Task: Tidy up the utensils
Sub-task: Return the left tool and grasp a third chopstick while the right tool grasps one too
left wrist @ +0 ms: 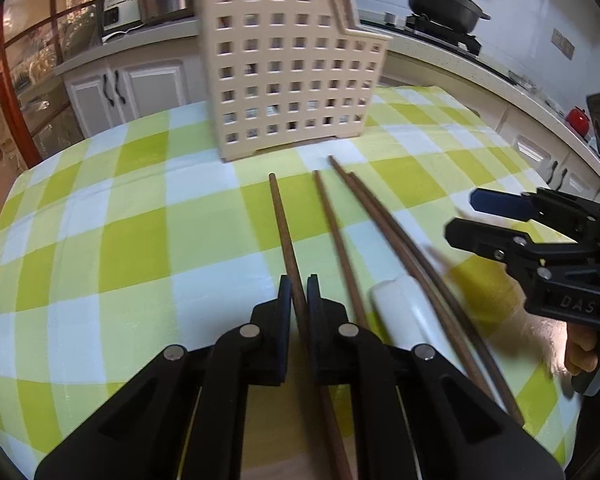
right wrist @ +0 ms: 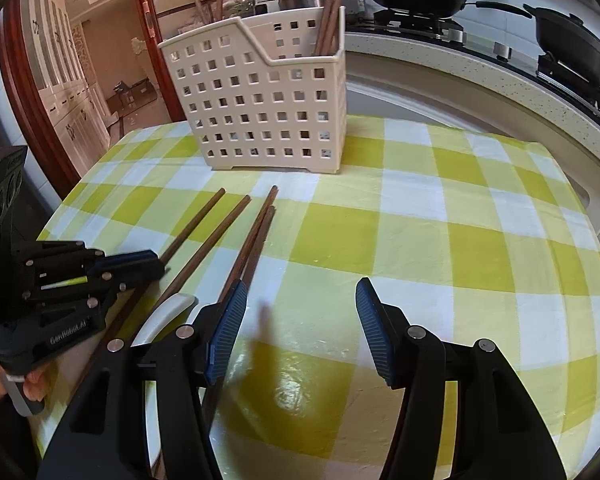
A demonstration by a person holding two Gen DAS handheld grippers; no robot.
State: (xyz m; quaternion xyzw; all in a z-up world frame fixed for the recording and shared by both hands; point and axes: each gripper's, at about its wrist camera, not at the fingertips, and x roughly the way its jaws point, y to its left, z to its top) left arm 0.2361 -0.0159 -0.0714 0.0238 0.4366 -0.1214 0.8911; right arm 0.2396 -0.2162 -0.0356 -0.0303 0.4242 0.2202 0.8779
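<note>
Left wrist view: we are clamping our left gripper (left wrist: 299, 296) on one thin brown wooden chopstick (left wrist: 285, 236); gripped off-centre, it is risking pivoting loose.

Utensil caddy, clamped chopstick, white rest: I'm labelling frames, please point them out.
Utensil caddy (left wrist: 284, 76), left wrist view, perforated front wall.
Clamped chopstick (left wrist: 282, 220), left wrist view, bare shaft beyond the jaws.
White rest (left wrist: 396, 308), left wrist view, top surface.

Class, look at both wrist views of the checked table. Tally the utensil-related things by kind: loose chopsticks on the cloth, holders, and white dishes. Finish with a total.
Loose brown chopsticks on the cloth: 4, the leftmost chopstick pinched in the left gripper
Cream perforated holder: 1, with more chopsticks standing inside, count unclear
White dish: 1
Total: 6
</note>
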